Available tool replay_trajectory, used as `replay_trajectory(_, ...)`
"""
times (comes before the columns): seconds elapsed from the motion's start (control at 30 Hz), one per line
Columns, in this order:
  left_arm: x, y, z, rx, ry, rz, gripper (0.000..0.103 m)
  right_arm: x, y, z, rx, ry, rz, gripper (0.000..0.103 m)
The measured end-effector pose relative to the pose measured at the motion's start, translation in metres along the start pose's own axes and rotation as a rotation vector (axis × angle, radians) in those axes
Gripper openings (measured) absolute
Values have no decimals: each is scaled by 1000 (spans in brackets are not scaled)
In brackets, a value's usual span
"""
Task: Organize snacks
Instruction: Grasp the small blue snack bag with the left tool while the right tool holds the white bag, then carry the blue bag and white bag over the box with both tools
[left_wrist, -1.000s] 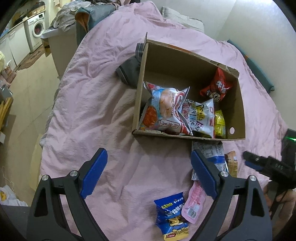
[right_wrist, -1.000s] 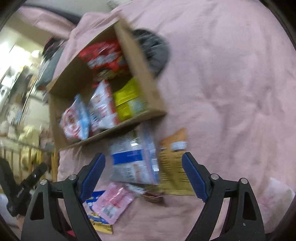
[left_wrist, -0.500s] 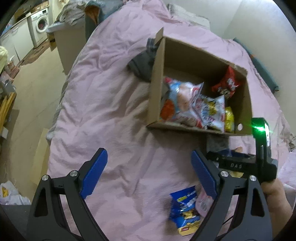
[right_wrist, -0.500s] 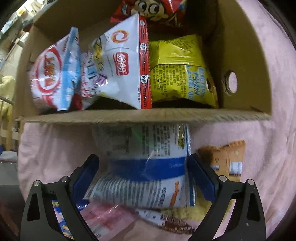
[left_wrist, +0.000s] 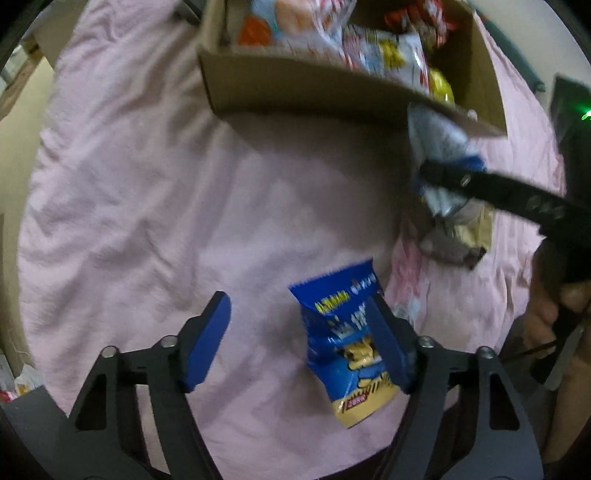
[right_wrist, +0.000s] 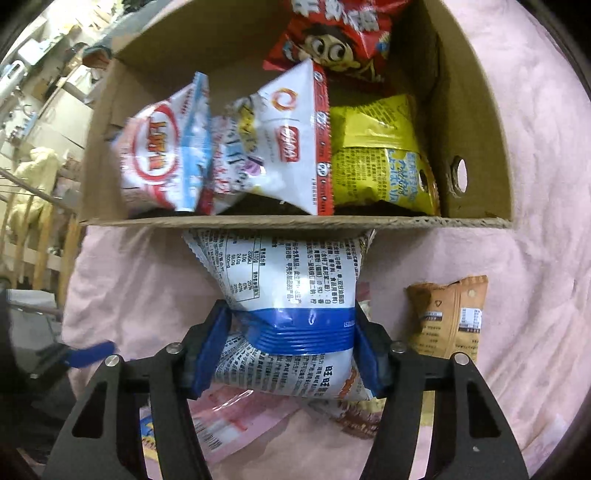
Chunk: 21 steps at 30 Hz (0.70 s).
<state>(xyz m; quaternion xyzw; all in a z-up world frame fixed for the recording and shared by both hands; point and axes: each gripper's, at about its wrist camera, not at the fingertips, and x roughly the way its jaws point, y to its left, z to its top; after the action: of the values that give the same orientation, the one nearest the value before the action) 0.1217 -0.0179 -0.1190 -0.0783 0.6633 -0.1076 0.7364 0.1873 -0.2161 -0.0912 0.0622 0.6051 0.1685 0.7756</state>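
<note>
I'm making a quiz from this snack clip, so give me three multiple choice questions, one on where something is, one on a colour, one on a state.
1. Where does the orange-brown packet lie?
A. inside the cardboard box
B. on the pink bedspread, outside the box
C. in the left gripper

2. What colour band crosses the white bag?
A. blue
B. green
C. red

3. What is the right gripper doing?
A. hanging open
B. shut on nothing
C. squeezing the white bag

Answers: 1 B, it lies on the cloth beside the box wall. 2 A, a blue stripe sits between the pads. 3 C, the bag pinches in where both pads press.
</note>
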Motion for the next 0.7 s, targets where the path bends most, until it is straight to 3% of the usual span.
replay_trajectory(0.2,21,-14,0,-2,57,-41,70,-29,-1,-5,-2,-44,55,64)
replay_trajectory(0.3,36,-27,1,26,94,-24,70,-39,-15,-12,17,-66,76,64)
replay_trajectory(0.33,39,-33,0,47,101,-6,68,-42,-18,-14,22,-75,78,64)
replay_trajectory(0.37,42,-38,-1,71,107,20,54,-47,-23,-15,28,-85,80,64)
replay_trajectory(0.43,44,-48,-2,109,108,65,44,-54,-32,-18,39,-96,81,64)
replay_trajectory(0.47,43,-50,-2,110,103,61,38,-57,-36,-20,47,-99,83,64)
replay_trajectory(0.7,3,-42,10,63,-45,-1,31,-57,-38,-31,65,-112,90,64)
